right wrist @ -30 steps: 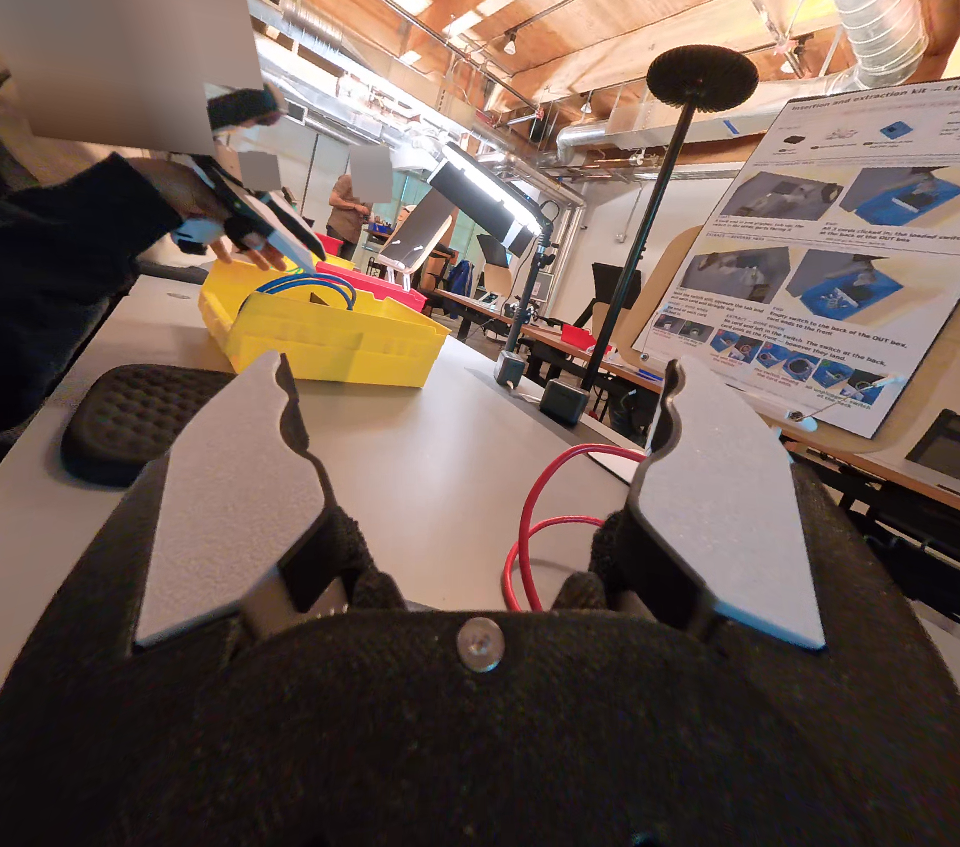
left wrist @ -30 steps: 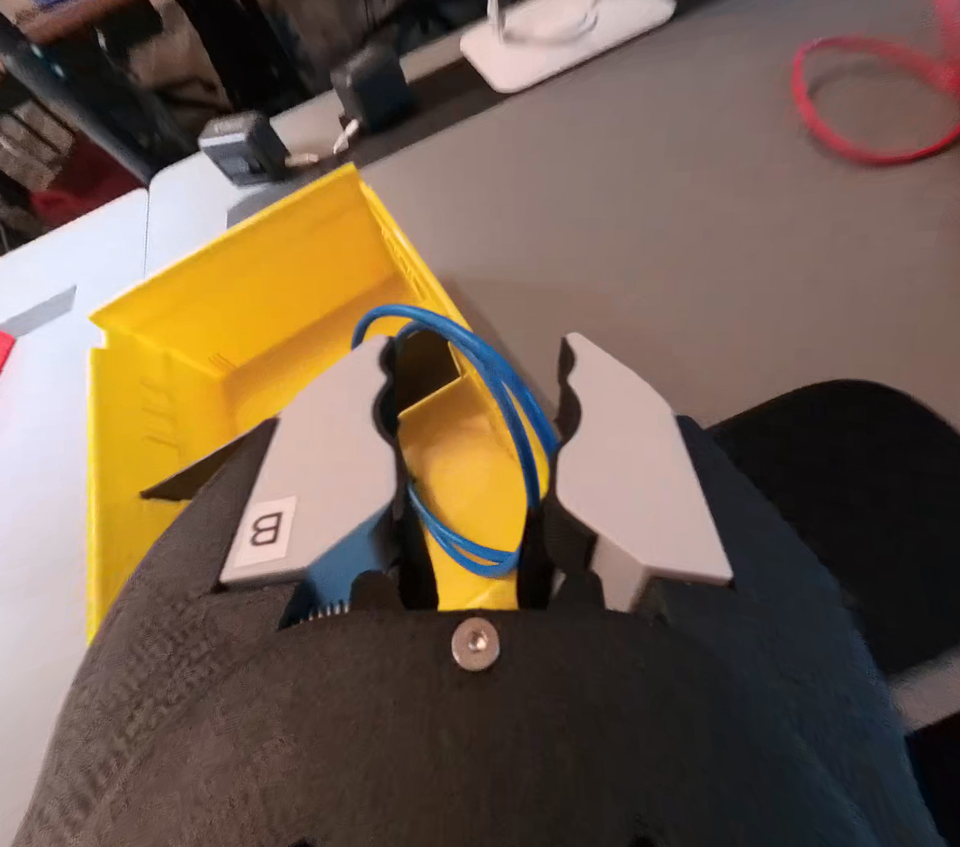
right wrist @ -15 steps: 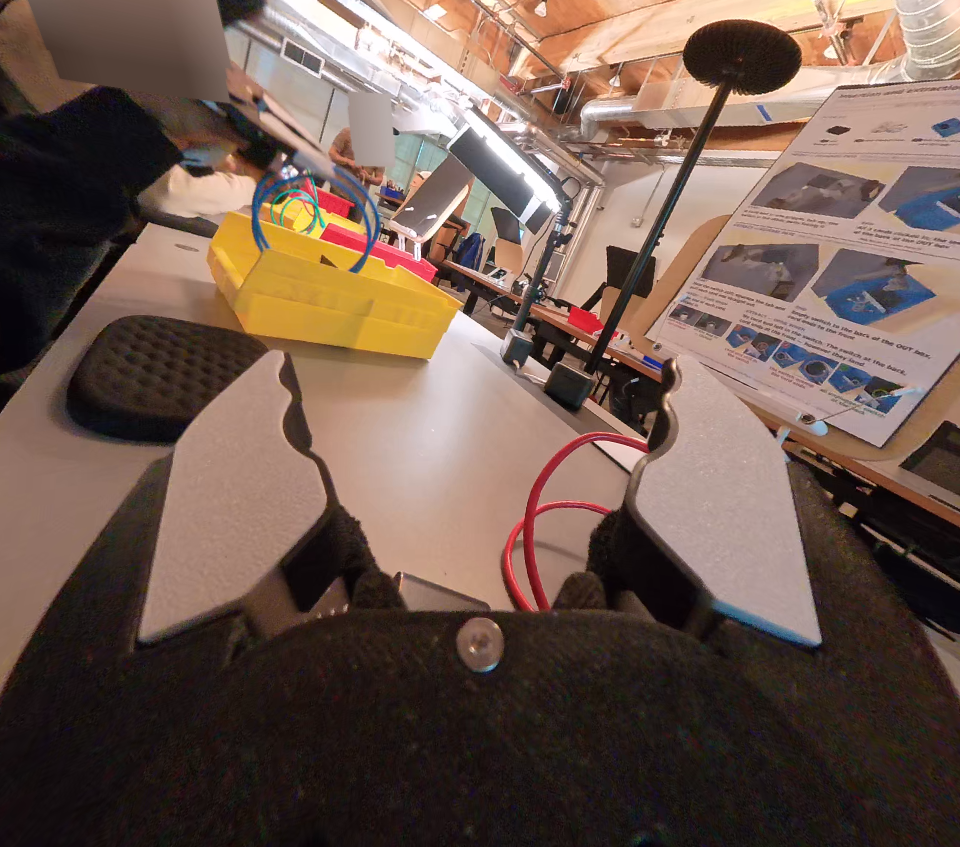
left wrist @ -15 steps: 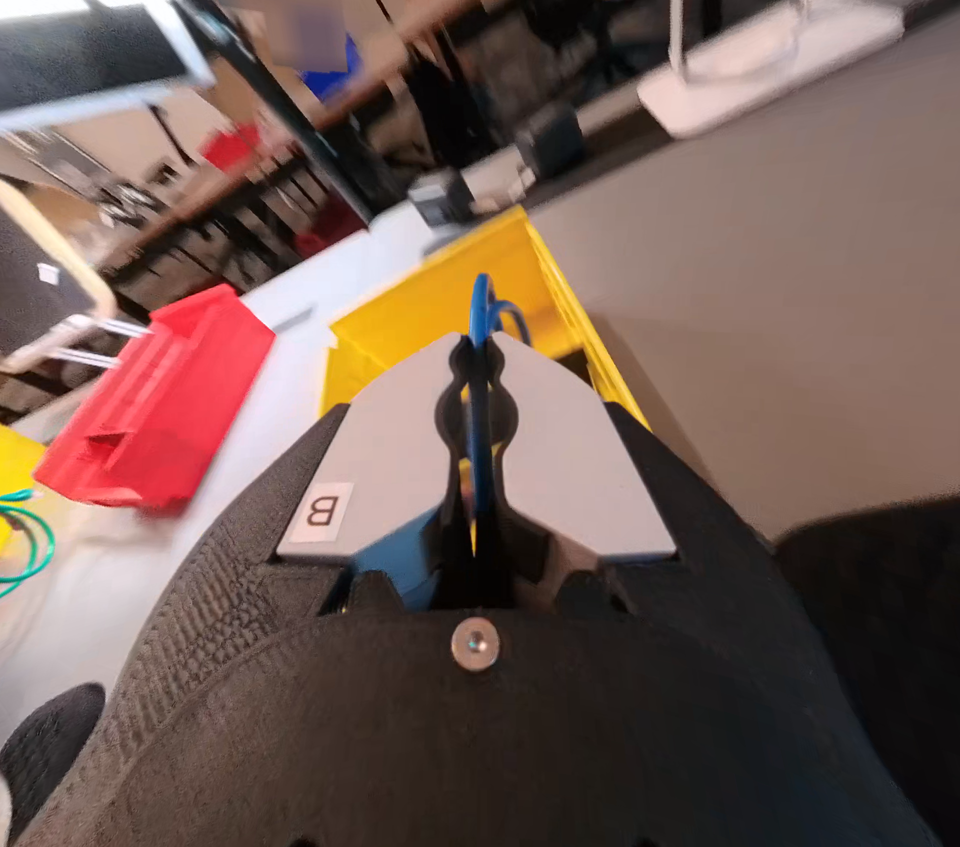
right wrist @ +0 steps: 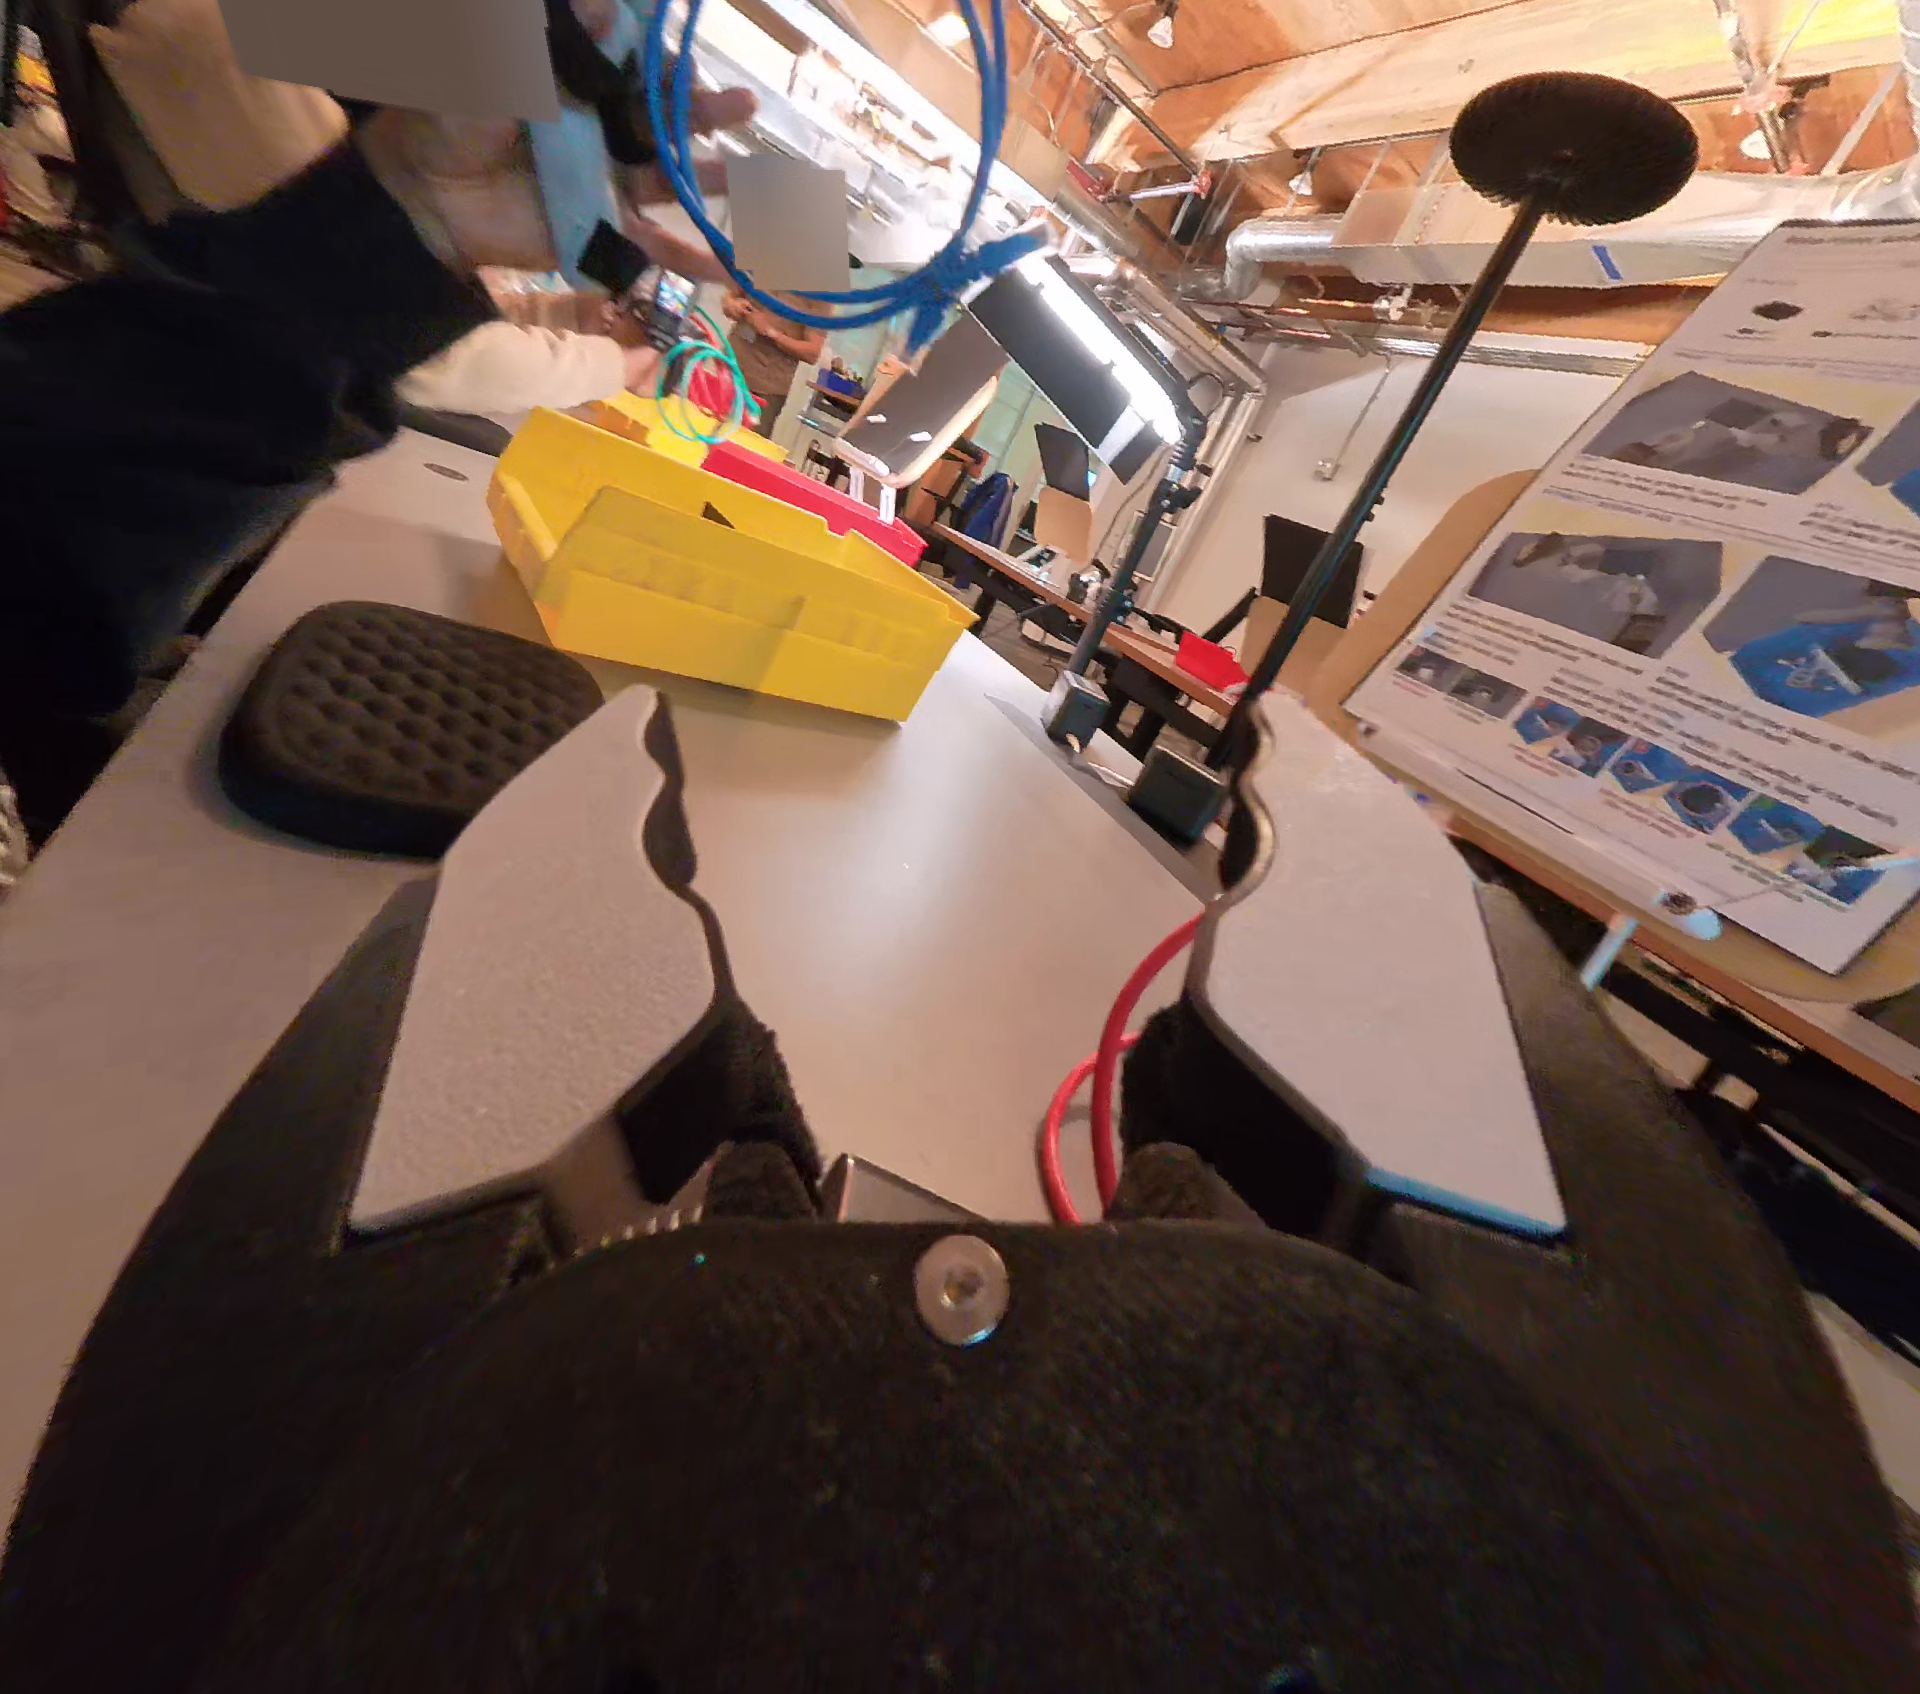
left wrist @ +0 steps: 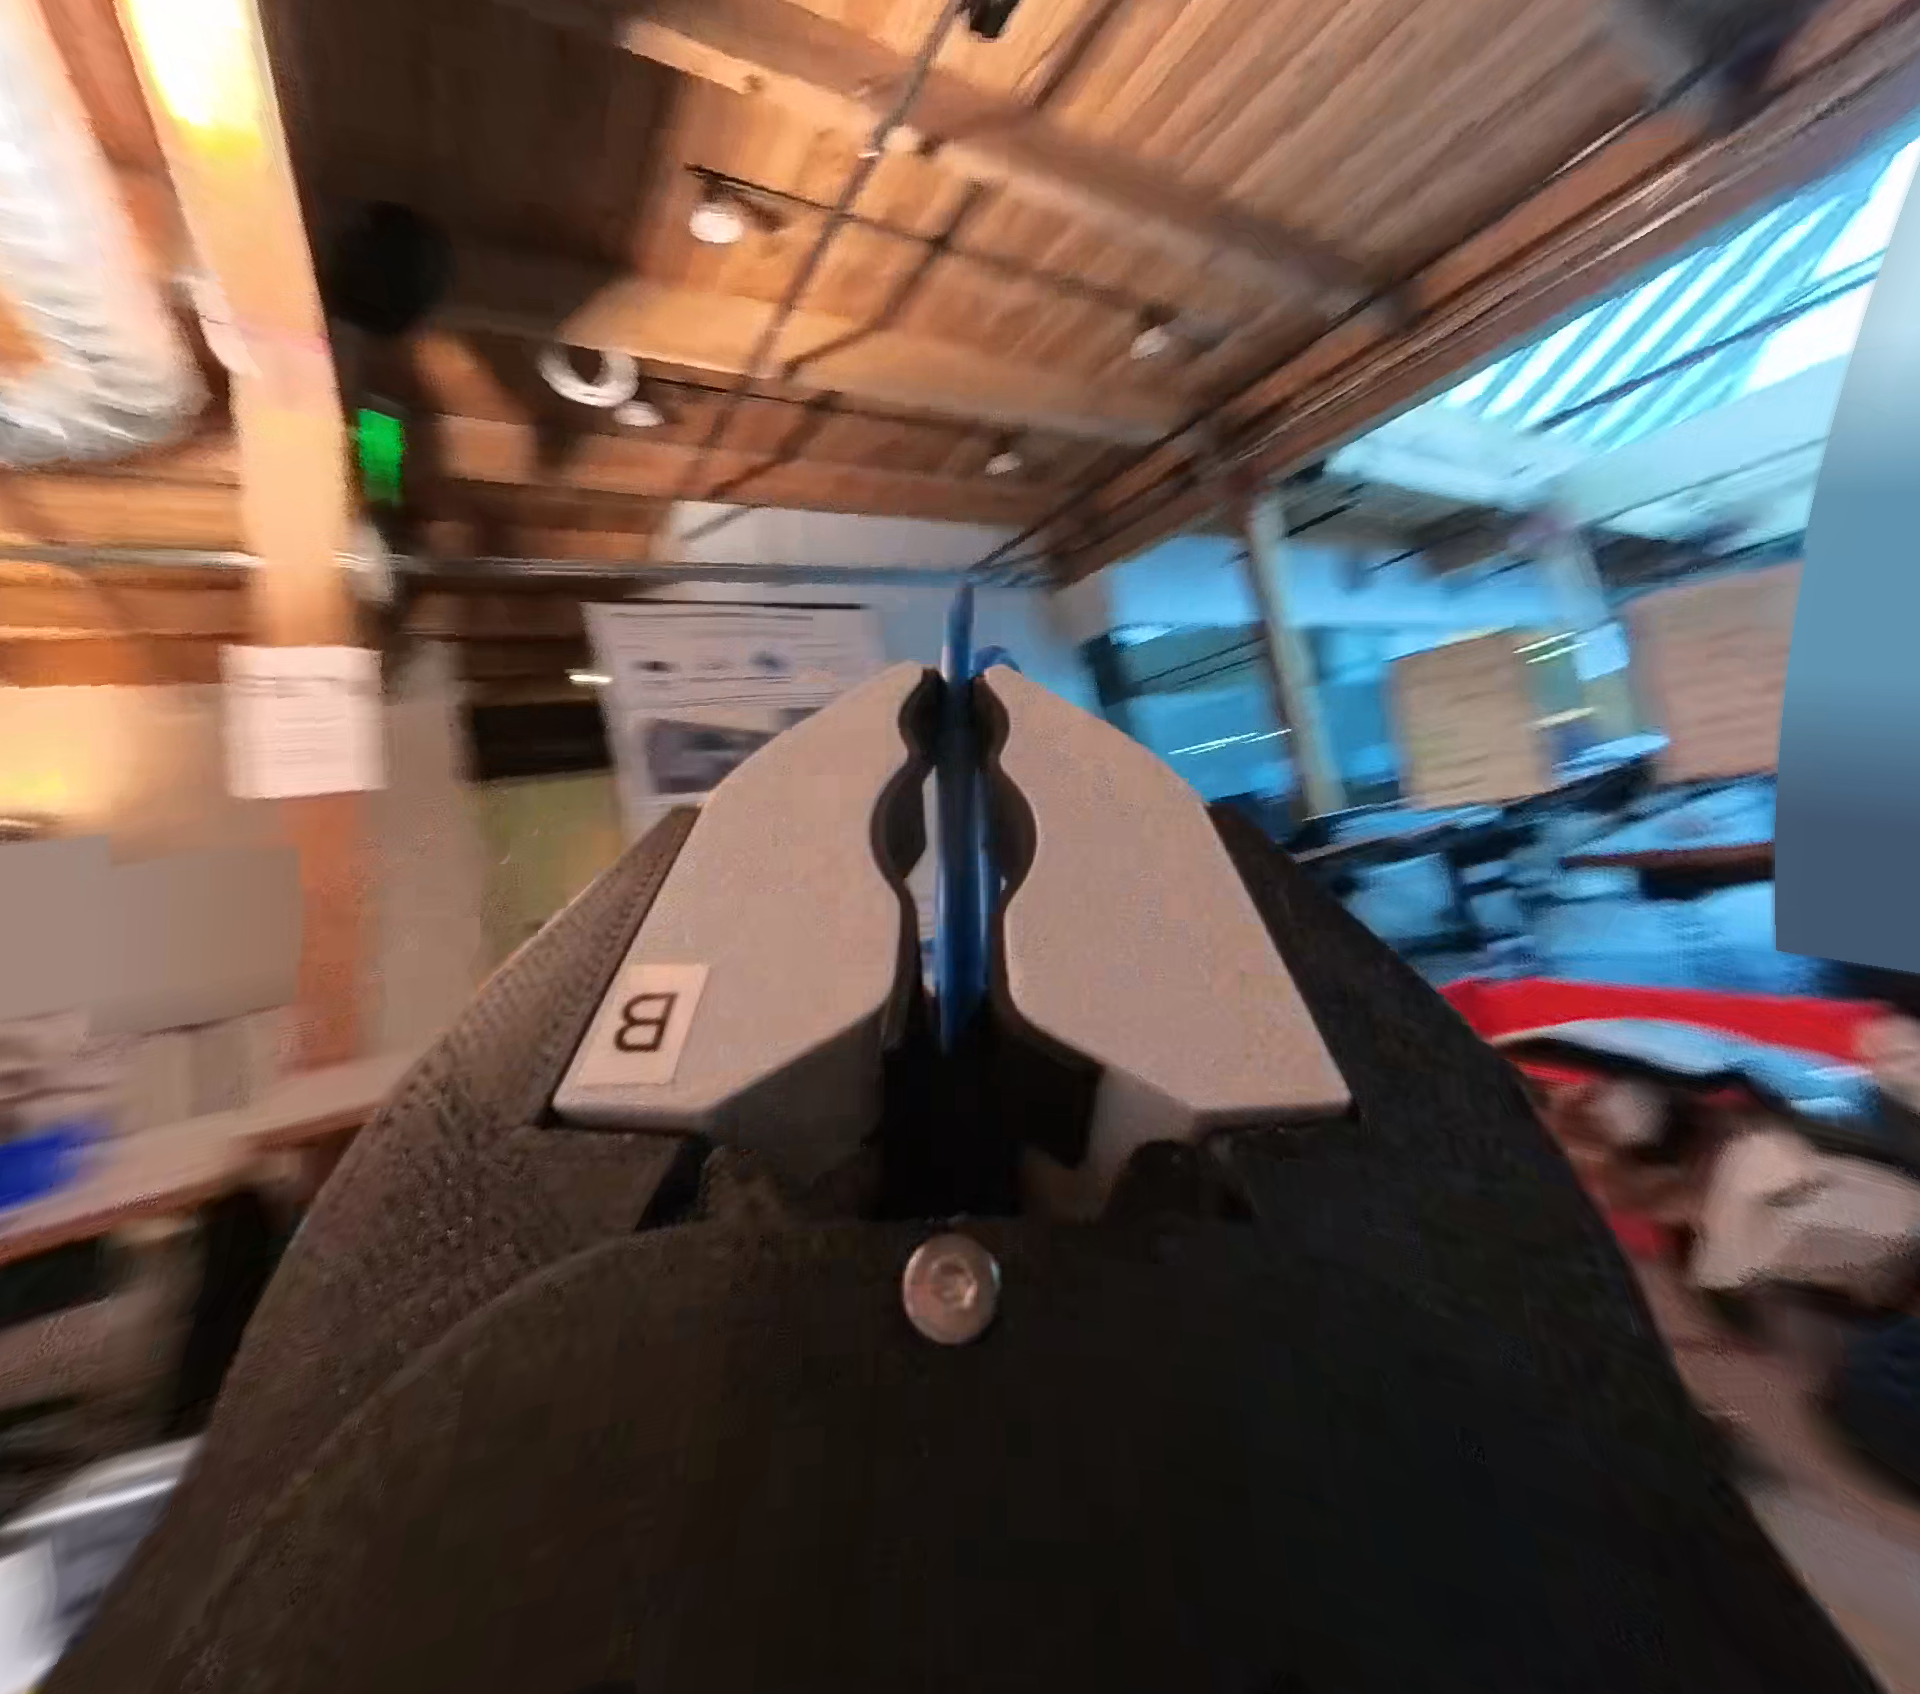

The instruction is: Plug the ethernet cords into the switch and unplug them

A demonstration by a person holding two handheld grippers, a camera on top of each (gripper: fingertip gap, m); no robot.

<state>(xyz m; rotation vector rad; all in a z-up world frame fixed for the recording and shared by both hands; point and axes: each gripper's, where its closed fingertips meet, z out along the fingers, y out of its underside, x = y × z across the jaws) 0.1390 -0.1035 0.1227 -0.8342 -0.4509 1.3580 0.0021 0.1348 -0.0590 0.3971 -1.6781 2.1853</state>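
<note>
**Currently: left gripper up in the air with the blue cord, right gripper idle over the table**

Landmark = yellow bin (right wrist: 727, 605); places below are relative to it.

- Grey table (right wrist: 914, 875): carries the bin. Its surface runs from the bin toward the camera in the right wrist view.
- Instruction board (right wrist: 1683, 688): well to the right of the bin, leaning at the table's far edge.
- Yellow bin: sits flat on the table. No cord visible in the part of the interior I can see.
- Black textured pad (right wrist: 400, 714): just in front-left of the bin, on the table.
- Red bin (right wrist: 821, 491): directly behind the yellow one, touching or nearly so; can't tell which.
- Right gripper (right wrist: 951, 771): nearer the camera than the bin, low over the table, fingers spread wide, nothing between them.
- Left gripper (left wrist: 956, 699): clamped tight on the blue cord (left wrist: 958, 875), which runs up the slot between the fingers and pokes out past the tips. That view is motion-blurred and aimed at the wooden ceiling; the bin is not in it.
- Blue cord in the right wrist view (right wrist: 831, 75): a coiled loop hanging in the air high above the bin, clear of it, with a blurred end trailing at lower right.
- Red cord (right wrist: 1117, 1052): on the table in front-right of the bin, partly hidden behind the right gripper's right finger.
- Green cord (right wrist: 717, 397): small loops behind the bin, next to the red bin.
- Switch: can't identify it in either view.
</note>
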